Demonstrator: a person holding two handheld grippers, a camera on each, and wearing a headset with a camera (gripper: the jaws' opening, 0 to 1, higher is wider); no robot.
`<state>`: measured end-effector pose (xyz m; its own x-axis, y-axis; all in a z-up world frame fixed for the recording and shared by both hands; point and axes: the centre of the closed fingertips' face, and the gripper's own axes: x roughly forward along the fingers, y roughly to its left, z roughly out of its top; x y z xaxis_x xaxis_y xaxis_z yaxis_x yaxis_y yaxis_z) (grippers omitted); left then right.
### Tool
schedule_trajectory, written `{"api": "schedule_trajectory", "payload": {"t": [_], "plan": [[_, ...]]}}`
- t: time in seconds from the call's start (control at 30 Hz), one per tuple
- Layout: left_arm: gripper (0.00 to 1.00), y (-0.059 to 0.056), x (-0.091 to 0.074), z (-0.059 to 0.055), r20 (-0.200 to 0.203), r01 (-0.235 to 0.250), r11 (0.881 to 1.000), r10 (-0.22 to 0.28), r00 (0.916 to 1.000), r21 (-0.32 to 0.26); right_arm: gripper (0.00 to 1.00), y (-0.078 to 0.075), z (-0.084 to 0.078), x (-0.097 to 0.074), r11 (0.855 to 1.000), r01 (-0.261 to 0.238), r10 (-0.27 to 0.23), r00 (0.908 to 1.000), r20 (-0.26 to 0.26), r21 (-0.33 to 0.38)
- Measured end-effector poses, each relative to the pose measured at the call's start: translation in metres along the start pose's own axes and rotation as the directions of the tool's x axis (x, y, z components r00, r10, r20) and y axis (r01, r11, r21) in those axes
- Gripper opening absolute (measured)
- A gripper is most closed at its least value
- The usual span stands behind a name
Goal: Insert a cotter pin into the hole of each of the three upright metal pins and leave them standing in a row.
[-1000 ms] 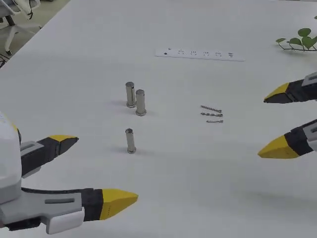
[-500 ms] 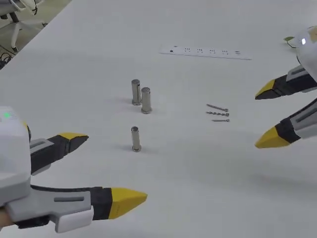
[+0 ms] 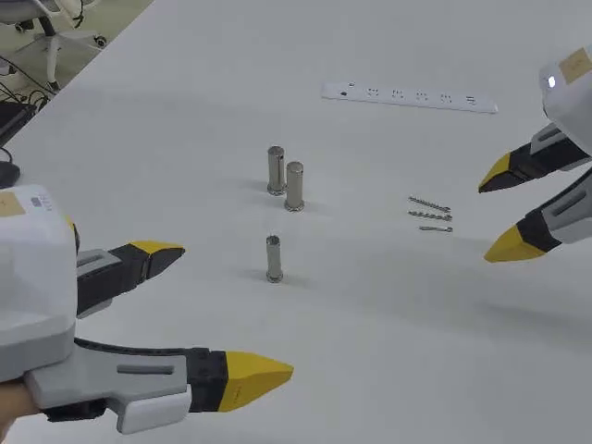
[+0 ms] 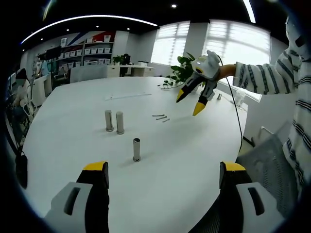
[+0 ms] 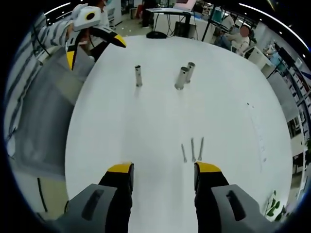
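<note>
Work on the cotter pins is not yet beginning. In the head view, three metal pins are standing upright mid-tabletop, two close together and one apart, nearer the person. Three cotter pins are lying side by side toward the right edge. The left gripper is hovering by the near left corner, and the right gripper is hanging just beside the cotter pins. Both have their jaws spread and empty.

In the left gripper view, the lone metal pin is standing straight ahead between the parted jaws.

In the right gripper view, the cotter pins are lying just ahead of the right-hand jaw. The right gripper is probably needing to shift sideways, single out the nearest one and pinch its looped end, leaving the legs free, while the left gripper is steadying a metal pin low, below its hole.
</note>
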<state>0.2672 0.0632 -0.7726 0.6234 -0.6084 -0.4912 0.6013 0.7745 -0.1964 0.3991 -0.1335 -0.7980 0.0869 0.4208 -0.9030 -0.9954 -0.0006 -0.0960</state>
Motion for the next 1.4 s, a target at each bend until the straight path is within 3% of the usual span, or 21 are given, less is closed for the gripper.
{"api": "schedule_trajectory", "payload": {"t": [0.1, 0.23, 0.37, 0.77, 1.07, 1.3, 1.4], "plan": [[0.95, -0.001, -0.001, -0.006, -0.038, -0.002, 1.0, 0.003, 0.9993, 0.017, 0.51, -0.005, -0.004, 0.004, 0.999, -0.009, 0.009, 0.9996, -0.027, -0.03], [0.94, -0.007, -0.003, -0.006, -0.04, 0.006, 1.0, -0.005, 0.9992, 0.022, 0.49, -0.014, -0.004, 0.012, 0.999, -0.016, 0.015, 0.9994, -0.032, -0.035], [0.93, -0.01, -0.005, -0.002, -0.032, 0.003, 1.0, -0.002, 0.9995, 0.025, 0.47, -0.023, -0.005, 0.019, 0.999, -0.021, 0.02, 0.9993, -0.031, -0.03], [0.9, -0.013, -0.011, 0.005, -0.008, -0.009, 1.0, 0.009, 0.9999, 0.024, 0.38, -0.023, -0.01, 0.038, 0.996, -0.07, 0.066, 0.9961, -0.058, -0.058], [0.9, -0.011, -0.012, 0.005, -0.01, -0.033, 0.999, 0.033, 0.9994, 0.035, 0.32, -0.025, -0.015, 0.047, 0.994, -0.085, 0.081, 0.9944, -0.068, -0.064], [0.9, -0.007, -0.011, 0.009, 0.012, -0.043, 0.999, 0.043, 0.999, 0.013, 0.29, -0.028, -0.013, 0.06, 0.992, -0.103, 0.098, 0.9926, -0.071, -0.07], [0.9, -0.007, -0.01, 0.008, 0.007, -0.043, 0.999, 0.043, 0.9991, 0.015, 0.28, -0.031, -0.015, 0.065, 0.989, -0.118, 0.109, 0.9893, -0.096, -0.092]]}}
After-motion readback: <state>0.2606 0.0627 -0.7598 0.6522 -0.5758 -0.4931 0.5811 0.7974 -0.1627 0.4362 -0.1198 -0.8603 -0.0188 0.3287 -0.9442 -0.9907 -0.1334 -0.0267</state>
